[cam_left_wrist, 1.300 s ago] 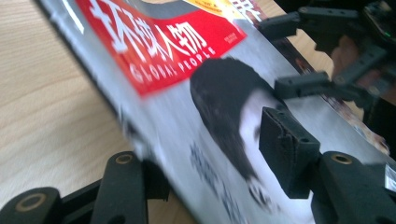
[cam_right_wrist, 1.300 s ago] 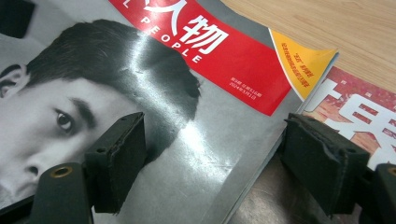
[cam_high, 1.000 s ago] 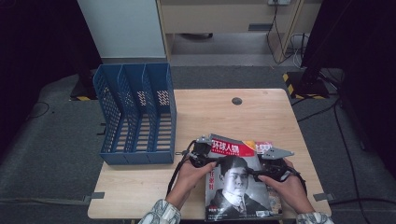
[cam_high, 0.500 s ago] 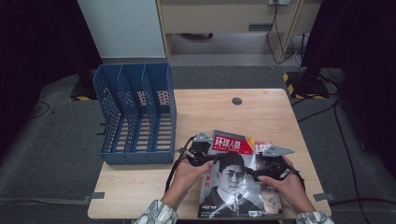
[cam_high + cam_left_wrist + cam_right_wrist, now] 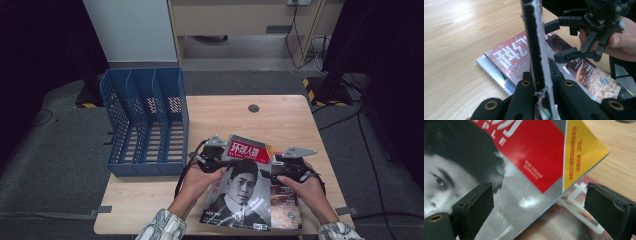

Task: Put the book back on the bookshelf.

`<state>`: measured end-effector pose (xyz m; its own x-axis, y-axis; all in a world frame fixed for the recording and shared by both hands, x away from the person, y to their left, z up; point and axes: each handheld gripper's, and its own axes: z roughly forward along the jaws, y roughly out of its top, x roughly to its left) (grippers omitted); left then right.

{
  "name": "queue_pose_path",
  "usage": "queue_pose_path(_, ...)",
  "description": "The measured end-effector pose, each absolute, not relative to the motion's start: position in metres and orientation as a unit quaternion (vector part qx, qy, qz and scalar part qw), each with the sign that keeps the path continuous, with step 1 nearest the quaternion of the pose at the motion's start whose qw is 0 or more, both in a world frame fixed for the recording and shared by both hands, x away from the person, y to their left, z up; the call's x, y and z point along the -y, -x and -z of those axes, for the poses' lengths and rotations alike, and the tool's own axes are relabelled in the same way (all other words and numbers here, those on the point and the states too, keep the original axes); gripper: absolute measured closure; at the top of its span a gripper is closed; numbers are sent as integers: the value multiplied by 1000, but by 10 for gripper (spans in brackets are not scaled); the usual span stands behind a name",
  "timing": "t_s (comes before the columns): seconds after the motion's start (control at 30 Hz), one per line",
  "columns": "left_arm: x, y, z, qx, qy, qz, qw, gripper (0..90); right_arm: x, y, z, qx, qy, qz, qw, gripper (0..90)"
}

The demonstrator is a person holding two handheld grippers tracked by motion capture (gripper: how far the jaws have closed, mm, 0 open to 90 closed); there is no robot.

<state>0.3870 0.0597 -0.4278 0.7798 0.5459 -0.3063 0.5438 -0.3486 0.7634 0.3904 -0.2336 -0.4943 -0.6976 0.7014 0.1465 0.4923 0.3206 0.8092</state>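
The left gripper (image 5: 216, 162) clamps the edge of the top magazine (image 5: 242, 187), lifting it off the stack (image 5: 506, 67) on the table (image 5: 280, 120). The right gripper (image 5: 280, 170) gapes wide beside its far edge, touching nothing. The lower covers are mostly hidden. The blue file rack (image 5: 145, 122) stands near, to the left.

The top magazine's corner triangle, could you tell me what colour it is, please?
Yellow, beside the red title band on the top magazine; clearest in the right gripper view.

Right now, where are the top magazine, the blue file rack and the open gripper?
top magazine (image 5: 240, 192): high view, on its cover portrait.
blue file rack (image 5: 145, 169): high view, on its front wall.
right gripper (image 5: 537, 202): right gripper view, midway between its parted fingertips.
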Motion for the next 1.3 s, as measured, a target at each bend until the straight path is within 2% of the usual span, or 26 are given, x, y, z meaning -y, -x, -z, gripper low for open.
queue_pose_path(0.07, -59, -387, 426, -327, -824, -2, 462, 861, 234, -392, 495, -804, -370, -453, 112, 123)
queue_pose_path(0.3, -55, -385, 421, -316, -829, -3, 462, 861, 224, -391, 502, -824, -354, -429, 106, 87)
queue_pose_path(0.7, -53, -386, 411, -302, -842, -3, 447, 861, 221, -392, 503, -824, -359, -430, 84, 95)
queue_pose_path(1.03, -50, -387, 407, -290, -851, 5, 438, 853, 219, -392, 503, -825, -351, -435, 81, 132)
queue_pose_path(1.3, -52, -392, 400, -297, -848, 11, 439, 816, 218, -390, 502, -823, -343, -442, 97, 184)
